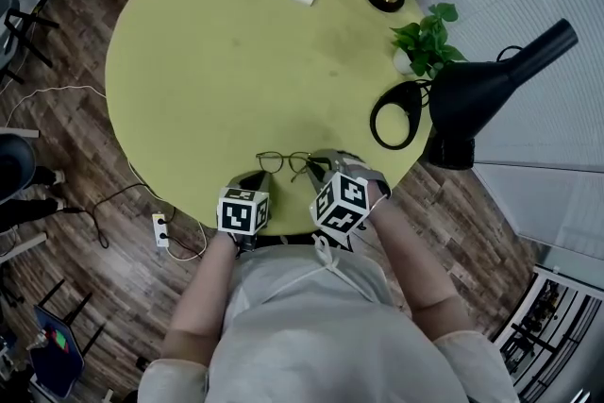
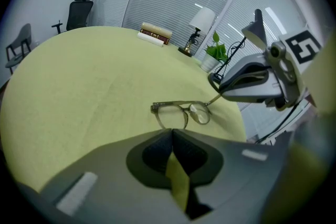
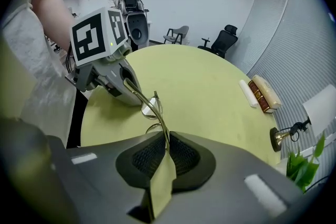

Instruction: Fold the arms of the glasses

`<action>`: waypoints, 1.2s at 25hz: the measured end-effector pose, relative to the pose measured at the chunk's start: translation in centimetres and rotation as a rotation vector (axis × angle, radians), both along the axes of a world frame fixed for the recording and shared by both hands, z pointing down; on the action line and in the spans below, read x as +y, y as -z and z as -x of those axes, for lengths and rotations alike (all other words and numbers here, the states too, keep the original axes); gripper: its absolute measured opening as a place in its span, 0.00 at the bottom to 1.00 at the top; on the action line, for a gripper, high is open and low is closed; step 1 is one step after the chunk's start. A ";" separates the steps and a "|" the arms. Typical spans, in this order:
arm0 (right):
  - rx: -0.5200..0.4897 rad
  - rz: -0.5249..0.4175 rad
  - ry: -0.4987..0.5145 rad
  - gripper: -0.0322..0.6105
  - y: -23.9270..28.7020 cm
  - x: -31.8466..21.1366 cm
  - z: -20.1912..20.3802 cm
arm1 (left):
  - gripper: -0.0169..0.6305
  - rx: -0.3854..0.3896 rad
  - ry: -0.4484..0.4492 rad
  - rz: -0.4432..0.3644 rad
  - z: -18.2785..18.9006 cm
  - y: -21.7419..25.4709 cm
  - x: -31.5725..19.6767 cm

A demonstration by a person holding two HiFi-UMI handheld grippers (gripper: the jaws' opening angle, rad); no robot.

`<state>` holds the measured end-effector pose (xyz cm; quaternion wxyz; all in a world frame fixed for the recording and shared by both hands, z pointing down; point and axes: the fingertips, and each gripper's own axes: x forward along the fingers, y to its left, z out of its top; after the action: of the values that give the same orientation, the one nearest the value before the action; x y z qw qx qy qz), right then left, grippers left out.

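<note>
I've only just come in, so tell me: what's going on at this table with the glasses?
A person stands at the round table with a gripper in each hand, working on a pair of glasses lying near its edge. The right gripper has its fingers shut on one arm of the glasses, which still sticks out from the frame, not folded. The left gripper sits just short of the frame, fingers together with nothing between them.

Smooth matt table (image 1: 208, 61), glasses (image 1: 283, 162) (shiny metal arm (image 3: 152, 108)), wooden floor (image 1: 94, 231)
</note>
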<state>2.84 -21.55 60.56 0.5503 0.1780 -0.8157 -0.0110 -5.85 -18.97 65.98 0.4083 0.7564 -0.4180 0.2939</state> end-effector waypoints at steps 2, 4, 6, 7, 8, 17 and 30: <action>0.003 0.004 0.010 0.09 -0.3 -0.3 0.3 | 0.04 0.006 0.001 0.004 0.0 -0.1 -0.1; -0.001 0.008 0.016 0.09 -0.6 -0.5 0.7 | 0.04 0.010 0.003 0.006 0.0 -0.2 -0.2; -0.007 0.014 0.021 0.09 -0.9 -0.6 1.2 | 0.04 0.014 0.008 0.010 0.1 -0.2 -0.2; -0.013 0.020 0.023 0.08 -1.0 -0.6 1.4 | 0.04 0.017 0.011 0.013 0.1 -0.2 -0.2; -0.020 0.028 0.024 0.07 -1.1 -0.6 1.6 | 0.04 0.020 0.013 0.017 0.1 -0.2 -0.2; -0.019 0.062 0.089 0.08 -2.5 -1.1 3.7 | 0.04 0.040 0.005 0.023 0.3 -0.1 -0.2; 0.023 0.052 0.148 0.08 -4.2 -1.5 4.9 | 0.04 0.055 0.004 0.034 0.4 -0.2 -0.2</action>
<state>-2.02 -23.07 64.80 0.5618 0.1028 -0.8202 -0.0326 -6.27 -19.19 66.20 0.4332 0.7564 -0.4028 0.2792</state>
